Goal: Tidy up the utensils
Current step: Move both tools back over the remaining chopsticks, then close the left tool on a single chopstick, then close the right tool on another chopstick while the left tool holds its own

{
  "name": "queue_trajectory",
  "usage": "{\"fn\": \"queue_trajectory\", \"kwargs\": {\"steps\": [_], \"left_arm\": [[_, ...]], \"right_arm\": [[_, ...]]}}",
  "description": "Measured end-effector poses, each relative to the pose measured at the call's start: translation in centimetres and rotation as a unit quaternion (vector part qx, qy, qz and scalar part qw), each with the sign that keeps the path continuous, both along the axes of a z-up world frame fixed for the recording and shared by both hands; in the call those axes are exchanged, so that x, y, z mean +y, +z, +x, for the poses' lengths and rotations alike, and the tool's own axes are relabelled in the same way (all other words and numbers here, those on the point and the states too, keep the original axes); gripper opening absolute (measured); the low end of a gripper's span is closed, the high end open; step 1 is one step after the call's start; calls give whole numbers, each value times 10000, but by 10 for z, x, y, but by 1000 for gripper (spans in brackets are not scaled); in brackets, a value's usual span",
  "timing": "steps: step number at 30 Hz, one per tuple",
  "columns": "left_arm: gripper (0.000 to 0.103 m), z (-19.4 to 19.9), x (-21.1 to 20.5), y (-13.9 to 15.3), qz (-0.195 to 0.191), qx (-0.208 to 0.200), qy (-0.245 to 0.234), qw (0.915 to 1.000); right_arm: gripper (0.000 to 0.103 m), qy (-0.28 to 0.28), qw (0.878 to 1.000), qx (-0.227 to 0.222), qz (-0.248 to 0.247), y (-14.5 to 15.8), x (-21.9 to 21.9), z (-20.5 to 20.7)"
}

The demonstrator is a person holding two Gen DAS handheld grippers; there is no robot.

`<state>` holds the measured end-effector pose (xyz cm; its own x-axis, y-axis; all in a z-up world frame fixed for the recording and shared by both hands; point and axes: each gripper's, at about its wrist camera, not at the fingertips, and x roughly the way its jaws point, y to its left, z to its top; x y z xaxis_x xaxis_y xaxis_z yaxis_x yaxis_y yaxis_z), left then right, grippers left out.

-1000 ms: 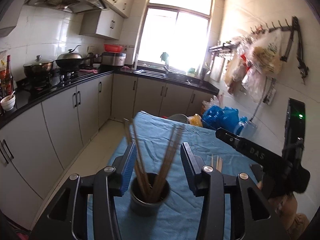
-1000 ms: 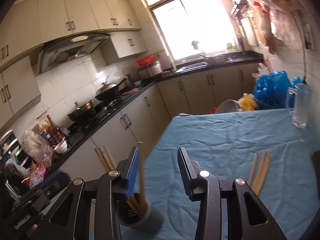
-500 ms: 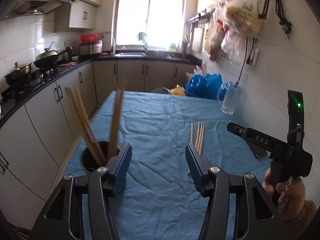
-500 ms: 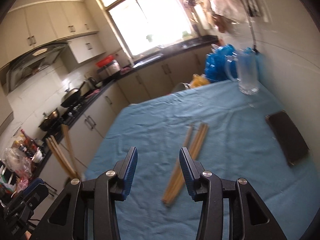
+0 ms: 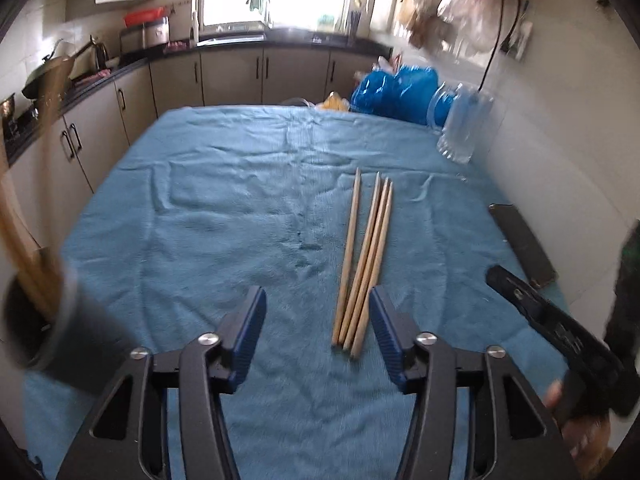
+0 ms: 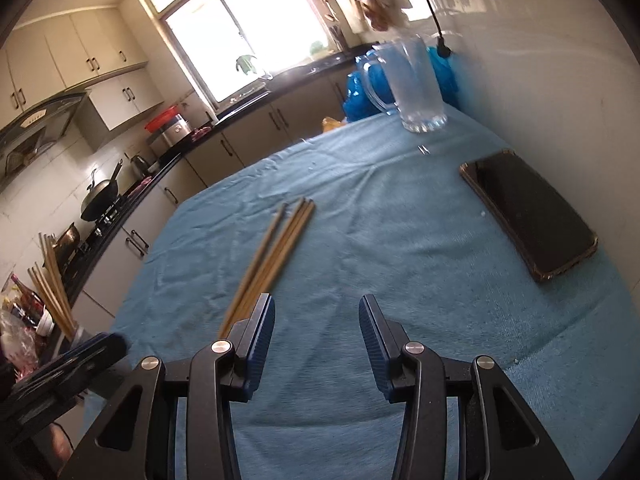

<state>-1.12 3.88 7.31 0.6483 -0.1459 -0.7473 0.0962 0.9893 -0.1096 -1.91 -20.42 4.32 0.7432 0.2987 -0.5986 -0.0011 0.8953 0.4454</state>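
Several loose wooden chopsticks (image 5: 364,256) lie side by side on the blue cloth (image 5: 224,208). My left gripper (image 5: 316,300) hangs just over their near ends, which show between its fingers close to the right one. Its jaws are closing and the pads touch nothing. A dark cup (image 5: 52,328) holding more chopsticks stands at the table's left edge, blurred. In the right wrist view the loose chopsticks (image 6: 276,248) run up and left of my right gripper (image 6: 316,312), which is open over bare cloth with nothing between its fingers. The cup's chopsticks (image 6: 50,284) stick up at far left.
A clear glass pitcher (image 6: 416,84) stands at the far right corner with blue plastic bags (image 5: 396,92) behind it. A dark phone (image 6: 528,220) lies near the wall on the right. Kitchen cabinets and a stove run along the left.
Both grippers swung away from the cup, to the right and down toward the cloth. The cup slid to the left edge of the views, and the loose chopsticks now lie right at the fingers.
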Motion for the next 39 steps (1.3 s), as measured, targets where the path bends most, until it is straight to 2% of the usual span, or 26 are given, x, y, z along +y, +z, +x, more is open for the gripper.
{"fn": "queue_trajectory", "kwargs": {"steps": [6, 10, 14, 17, 18, 23, 25, 26, 32, 36, 39], "left_arm": [[45, 57, -21, -26, -154, 315, -85, 9993], [45, 93, -38, -34, 21, 395, -98, 9992], [37, 120, -49, -45, 156, 572, -87, 9982], [26, 133, -55, -58, 348, 748, -90, 9966], [26, 135, -57, -60, 413, 721, -83, 9965], [25, 140, -67, -62, 709, 613, -115, 9955], [8, 139, -68, -61, 801, 604, -83, 9949], [7, 139, -67, -60, 842, 633, -28, 9944], [7, 115, -34, -57, 443, 894, 370, 9943], [7, 78, -8, -56, 153, 1073, 476, 9930], [7, 46, 5, -55, 56, 1078, 447, 9931]], "right_arm": [[48, 97, 9997, -18, 234, -18, -10, 7], [48, 161, 9987, 17, 476, -26, -13, 11], [48, 213, 9971, 43, 736, -29, -18, 13], [48, 236, 9964, 17, 815, -29, -19, 13], [48, 241, 9963, 7, 829, -28, -19, 13], [49, 335, 9956, 8, 877, -29, -17, 15], [49, 353, 9958, 15, 839, -29, -16, 15], [49, 352, 9961, 22, 810, -29, -15, 15], [49, 332, 9965, 216, 735, -36, -13, 18], [51, 281, 9966, 348, 695, -38, -12, 20], [51, 425, 9972, 458, 407, -33, 0, 25]]}}
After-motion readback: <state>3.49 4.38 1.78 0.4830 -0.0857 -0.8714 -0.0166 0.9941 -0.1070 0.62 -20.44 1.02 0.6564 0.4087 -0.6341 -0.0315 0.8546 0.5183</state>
